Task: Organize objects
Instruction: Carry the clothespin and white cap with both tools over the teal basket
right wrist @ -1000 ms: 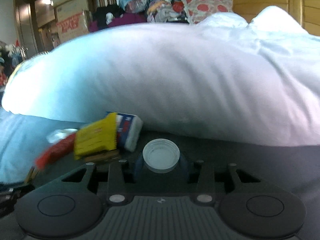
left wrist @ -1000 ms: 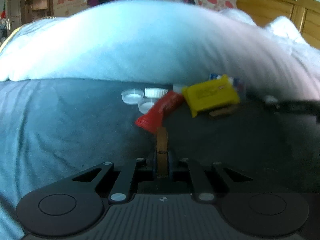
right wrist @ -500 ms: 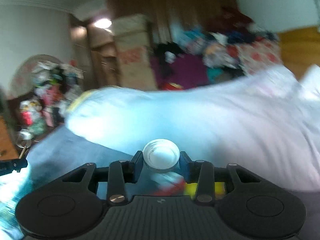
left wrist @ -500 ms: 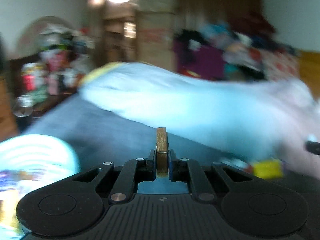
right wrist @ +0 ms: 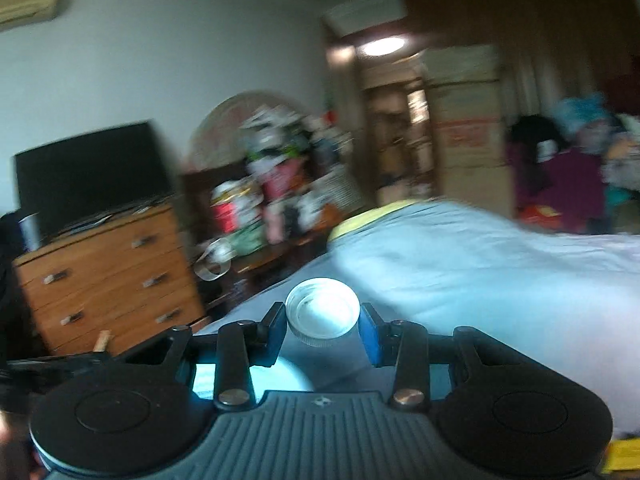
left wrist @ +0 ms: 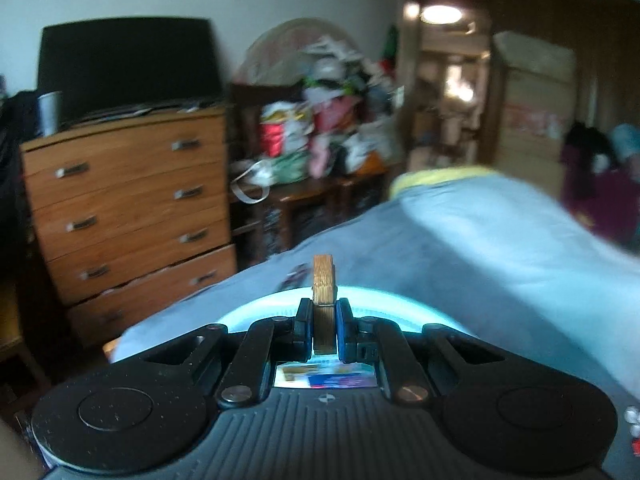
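Both tools clamped, left (left wrist: 324, 326) on upright wooden clothespin (left wrist: 323, 280), right (right wrist: 323, 330) on white bottle cap (right wrist: 322, 312), light-blue plate (left wrist: 360, 300) directly below left.

A wooden dresser (left wrist: 132, 208) under a dark screen (left wrist: 128, 64) stands beside a cluttered shelf (left wrist: 320, 136).
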The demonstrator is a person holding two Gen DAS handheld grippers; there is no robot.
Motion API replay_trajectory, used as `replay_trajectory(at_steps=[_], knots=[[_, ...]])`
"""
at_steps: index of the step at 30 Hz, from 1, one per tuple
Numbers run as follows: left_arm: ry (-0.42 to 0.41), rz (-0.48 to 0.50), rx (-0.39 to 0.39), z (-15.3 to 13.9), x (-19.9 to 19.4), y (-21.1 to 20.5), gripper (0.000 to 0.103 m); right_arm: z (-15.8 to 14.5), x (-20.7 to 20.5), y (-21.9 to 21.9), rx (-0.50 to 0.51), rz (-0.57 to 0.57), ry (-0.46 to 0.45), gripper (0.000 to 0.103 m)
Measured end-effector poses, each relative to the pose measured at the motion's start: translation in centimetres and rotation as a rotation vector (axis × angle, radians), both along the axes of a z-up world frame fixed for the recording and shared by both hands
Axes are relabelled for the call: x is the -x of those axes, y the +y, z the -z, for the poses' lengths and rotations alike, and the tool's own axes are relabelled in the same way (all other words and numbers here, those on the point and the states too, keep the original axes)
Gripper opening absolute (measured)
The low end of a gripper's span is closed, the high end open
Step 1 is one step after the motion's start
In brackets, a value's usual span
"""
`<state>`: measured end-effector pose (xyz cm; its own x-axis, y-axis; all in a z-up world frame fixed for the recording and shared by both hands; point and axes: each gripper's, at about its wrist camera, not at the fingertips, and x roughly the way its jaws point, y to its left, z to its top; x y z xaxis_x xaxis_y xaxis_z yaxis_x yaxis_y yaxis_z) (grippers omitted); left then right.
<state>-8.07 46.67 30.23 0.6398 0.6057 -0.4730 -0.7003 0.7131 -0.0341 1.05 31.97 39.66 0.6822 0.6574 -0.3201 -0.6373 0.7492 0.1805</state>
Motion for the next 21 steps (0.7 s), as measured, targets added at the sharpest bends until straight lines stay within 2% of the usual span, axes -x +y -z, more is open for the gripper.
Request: replay_trajectory(at_steps=[5, 9, 14, 17, 21], knots=[[0.076, -0.020, 0.043, 1.3, -0.3, 2.8, 0.013, -1.2, 1.7, 9.3, 0.060, -0.123, 0.071, 0.042], [0.118, -0.016, 0.059, 2.4, -0.1, 4.0, 0.013, -0.4, 3.2, 13.4, 0.097, -0.169, 0.094, 0.042], [0.122, -0.017, 0.071, 3.2, 0.0, 4.9, 0.013, 1.7, 5.0, 15.3, 0.135, -0.196, 0.090, 0.042], [0.123, -0.017, 0.075, 3.6, -0.1, 5.1, 0.013, 2.6, 5.5, 14.6, 0.138, -0.198, 0.094, 0.042], [0.126, -0.014, 0.075, 3.9, -0.2, 5.0, 0.013, 3.7, 4.2, 14.1, 0.142, -0.191, 0.100, 0.042]])
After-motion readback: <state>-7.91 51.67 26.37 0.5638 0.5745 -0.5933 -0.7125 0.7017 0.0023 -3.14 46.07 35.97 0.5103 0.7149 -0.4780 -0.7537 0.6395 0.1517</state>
